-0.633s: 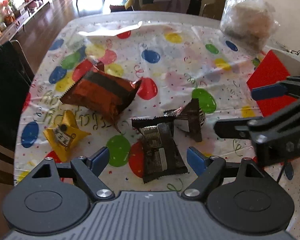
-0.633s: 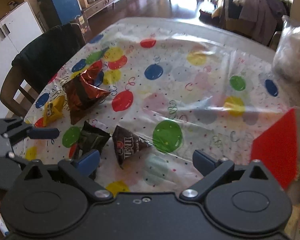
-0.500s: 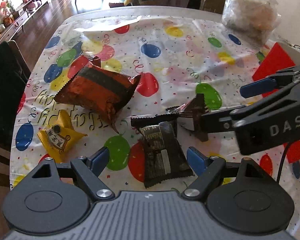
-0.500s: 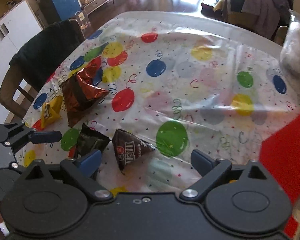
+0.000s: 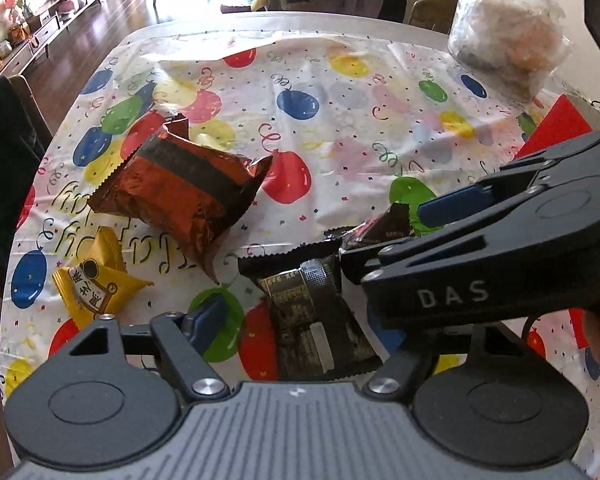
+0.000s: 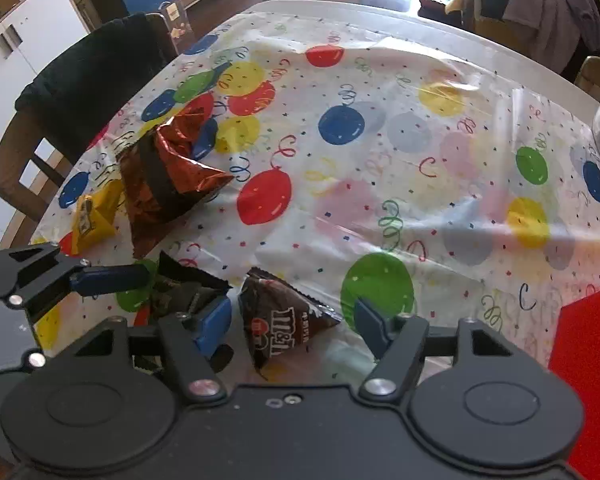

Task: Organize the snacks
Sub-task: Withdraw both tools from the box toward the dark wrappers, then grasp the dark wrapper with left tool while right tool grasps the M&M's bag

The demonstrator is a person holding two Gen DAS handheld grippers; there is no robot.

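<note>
Snack packets lie on a balloon-print tablecloth (image 5: 340,120). A black packet (image 5: 312,312) lies between the open jaws of my left gripper (image 5: 296,328). A brown M&M's packet (image 6: 284,324) lies between the open jaws of my right gripper (image 6: 292,324); in the left wrist view only its tip (image 5: 384,228) shows behind the right gripper (image 5: 384,236). A copper-brown packet (image 5: 180,196) and a small yellow packet (image 5: 96,284) lie to the left. The black packet also shows in the right wrist view (image 6: 180,292).
A red box (image 6: 588,360) stands at the right edge. A clear bag of food (image 5: 504,48) sits at the far right corner. A chair with a dark cover (image 6: 88,80) stands at the table's left side.
My right gripper has moved forward and lower so the M&M's packet now lies between its jaws. It now crosses in front of the left wrist view. My left gripper has edged closer to the black packet.
</note>
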